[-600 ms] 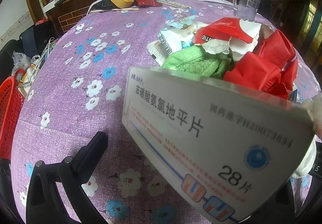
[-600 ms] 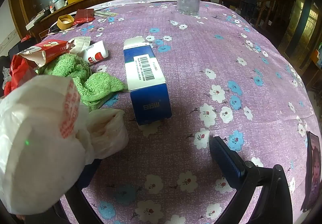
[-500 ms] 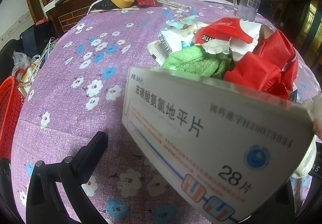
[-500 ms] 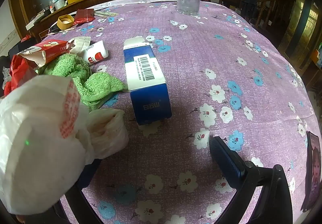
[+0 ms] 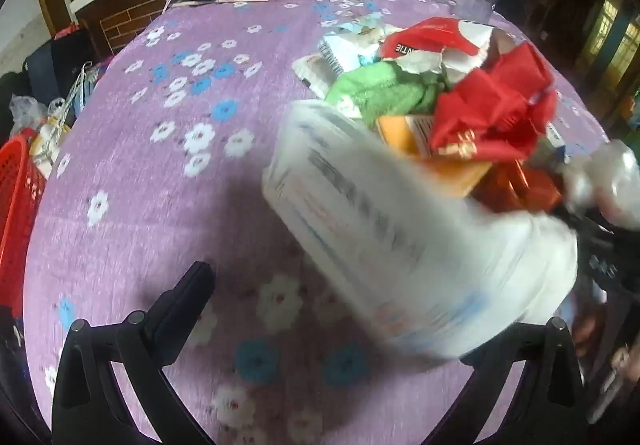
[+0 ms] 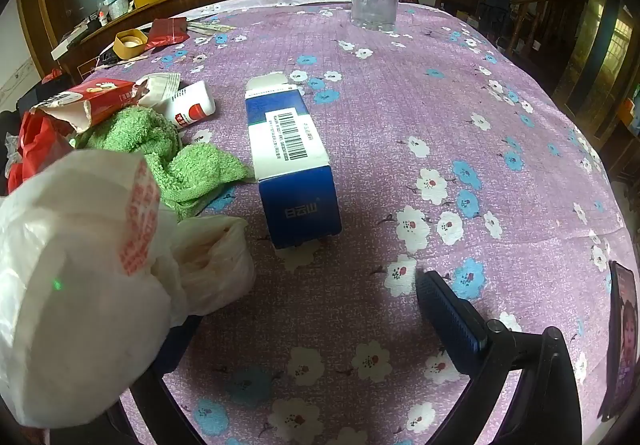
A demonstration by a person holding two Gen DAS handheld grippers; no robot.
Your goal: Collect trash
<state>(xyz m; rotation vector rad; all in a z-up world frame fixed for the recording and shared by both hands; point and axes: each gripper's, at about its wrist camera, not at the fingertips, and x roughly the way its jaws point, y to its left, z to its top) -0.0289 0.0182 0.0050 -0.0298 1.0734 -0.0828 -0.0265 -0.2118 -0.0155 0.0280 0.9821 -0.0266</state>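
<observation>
blurred white box (image 5: 400,241) at left hand-held gripper (image 5: 360,309)

The white box (image 5: 400,245) in front of the left gripper (image 5: 360,325) is a smear, so its writing cannot be read. It covers the right finger (only the base shows) and part of the orange pack (image 5: 436,161) behind it. By the right gripper (image 6: 296,309), the white plastic bag (image 6: 80,285) hides the left finger, so I cannot tell what holds the bag. The phone (image 6: 622,341) off to the right is cut by the edge.
</observation>
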